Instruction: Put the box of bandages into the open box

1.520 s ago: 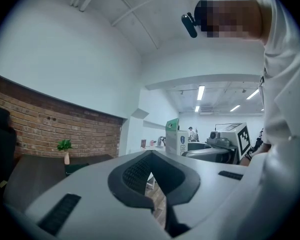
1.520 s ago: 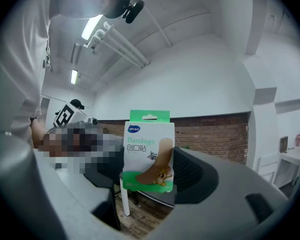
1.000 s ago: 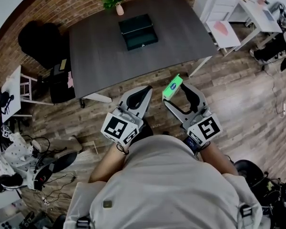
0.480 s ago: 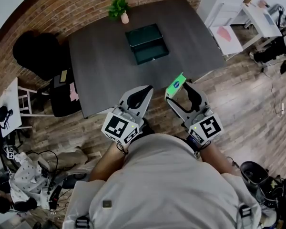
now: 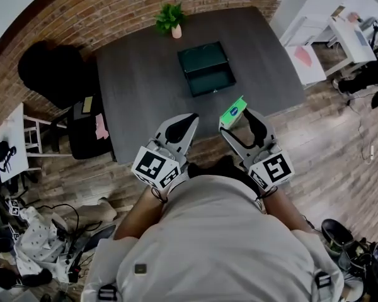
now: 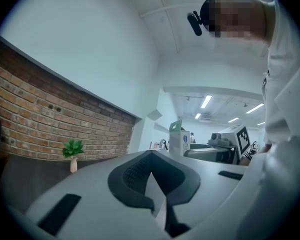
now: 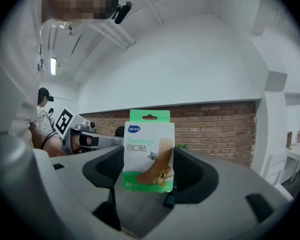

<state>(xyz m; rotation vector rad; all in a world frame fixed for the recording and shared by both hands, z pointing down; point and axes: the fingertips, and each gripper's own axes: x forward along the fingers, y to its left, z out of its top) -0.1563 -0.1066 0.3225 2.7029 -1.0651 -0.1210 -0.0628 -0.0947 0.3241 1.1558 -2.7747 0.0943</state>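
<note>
Right gripper has its jaws clamped on the green-and-white cardboard box of bandages, upright, probably for a clean drop. It's well short of the dark green open metal box on the grey worktop. Left gripper jaws are pressed together with nothing in them, likely not needed here.

Bare tabletop lies before the open box; a plant stands behind.

The table is showing matt dark wood grain; on it the open box is looking like smooth green metal. Behind the table the wall is showing rough brick. The bandage box is gleaming as glossy printed card
</note>
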